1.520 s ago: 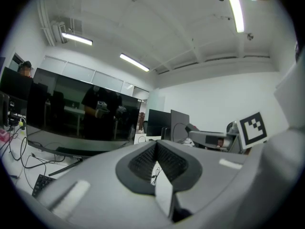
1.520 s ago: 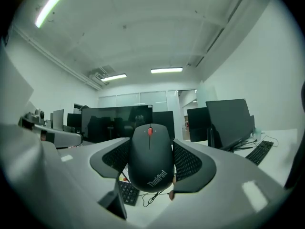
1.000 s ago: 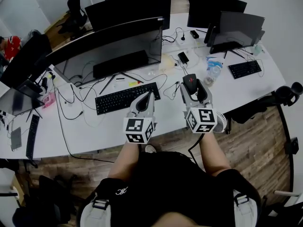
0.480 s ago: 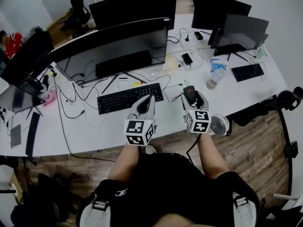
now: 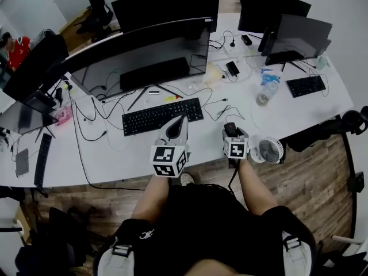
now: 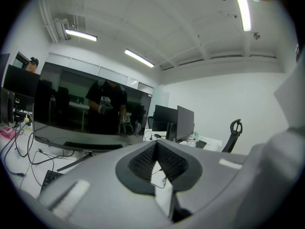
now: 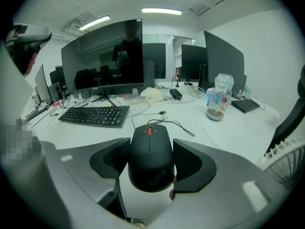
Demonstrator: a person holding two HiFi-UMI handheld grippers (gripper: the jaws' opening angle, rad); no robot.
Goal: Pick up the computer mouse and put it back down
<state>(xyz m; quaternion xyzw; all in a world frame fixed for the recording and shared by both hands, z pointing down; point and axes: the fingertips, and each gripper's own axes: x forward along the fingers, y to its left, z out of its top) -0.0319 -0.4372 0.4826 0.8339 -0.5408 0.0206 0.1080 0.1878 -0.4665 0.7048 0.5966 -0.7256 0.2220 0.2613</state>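
Since the job is just a lift and a set-down, the grip looks about right to me: the right tongs [image 7: 151, 144] are clamped on the black wired computer mouse [image 7: 150, 161], one dark ribbed pad pressing on each long side, with its red scroll wheel pointing away from the person. Holding it by the flanks keeps it level, so it should land flat on its base. From the right gripper view I'd guess it's hanging a little above the white bench [image 5: 103, 154] near the front edge, but I can't really be sure of the gap. The left tongs [image 6: 156, 149] are pinched together on nothing, parked just left of the action above the bench, presumably just to stay clear. The thin black mouse cord [image 7: 178, 127] trails off loosely toward the back, so it shouldn't tug. Around it: a flat black keyboard [image 5: 163, 115] ahead and to the left, a small round white desk fan [image 5: 269, 150] right beside the right tongs on the outer side, and a clear plastic bottle [image 5: 265, 92] further back. The fan is the only thing close enough to bump; the spot straight below looks bare.
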